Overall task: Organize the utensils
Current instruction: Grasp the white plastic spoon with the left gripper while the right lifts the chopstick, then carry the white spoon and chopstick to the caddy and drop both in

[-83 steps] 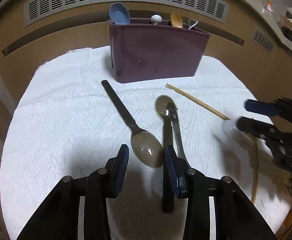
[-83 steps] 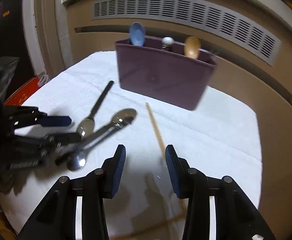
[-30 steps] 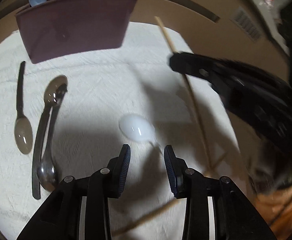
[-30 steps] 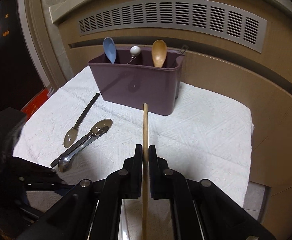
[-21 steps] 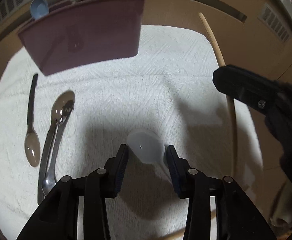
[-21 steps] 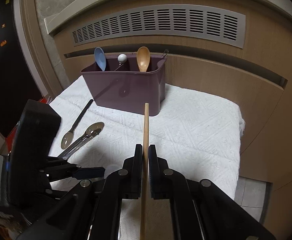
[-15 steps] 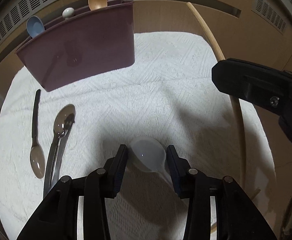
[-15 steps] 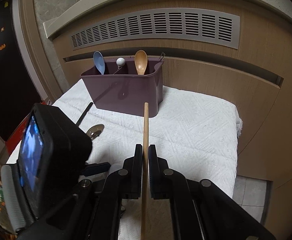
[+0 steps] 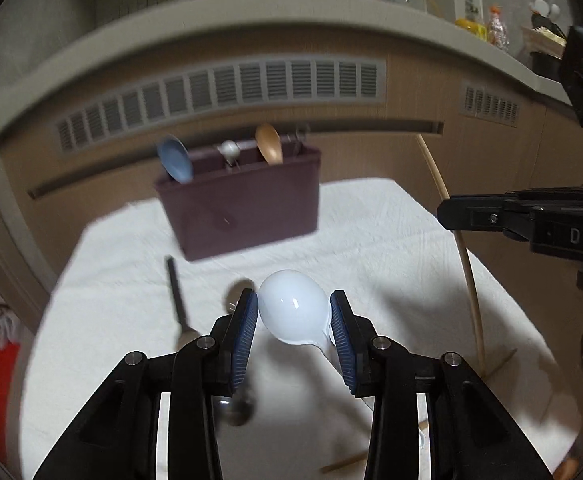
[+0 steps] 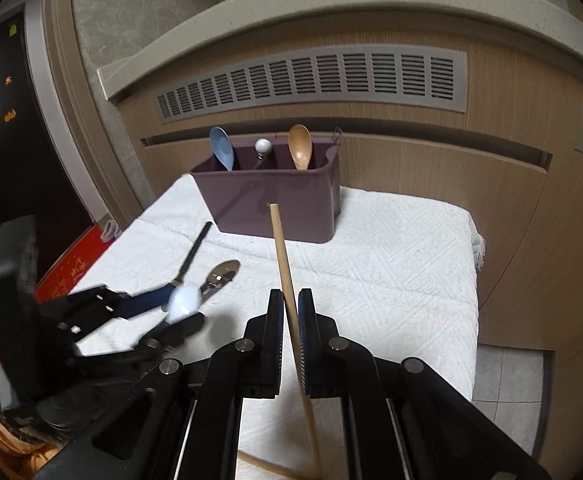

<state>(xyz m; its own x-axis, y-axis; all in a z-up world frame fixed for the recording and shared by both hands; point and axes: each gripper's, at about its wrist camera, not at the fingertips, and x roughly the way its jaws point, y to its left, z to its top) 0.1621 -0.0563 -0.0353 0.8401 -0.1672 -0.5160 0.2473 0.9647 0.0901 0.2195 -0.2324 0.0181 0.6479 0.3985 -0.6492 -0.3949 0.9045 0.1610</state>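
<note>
Nearest, in the left gripper point(image 9: 294, 322): white spoon point(image 9: 293, 311), bowl pinched between the blue pads, lifted clear of the white towel point(image 9: 391, 240), handle trailing back and down. Beside it, the right gripper point(image 10: 290, 332) clamped on a wooden chopstick point(image 10: 281, 248), long axis aimed straight ahead at the purple caddy point(image 10: 275, 204). Farther out, directly ahead of both (left gripper seemingly nearer): caddy with spoons upright. Only in the right view: open compartments; only in the left: the spoon's grip.

White spoon point(image 9: 293, 312) off the towel point(image 9: 391, 240) — lifted in left tongs point(image 9: 294, 316), chopstick point(image 10: 287, 276) raised higher
</note>
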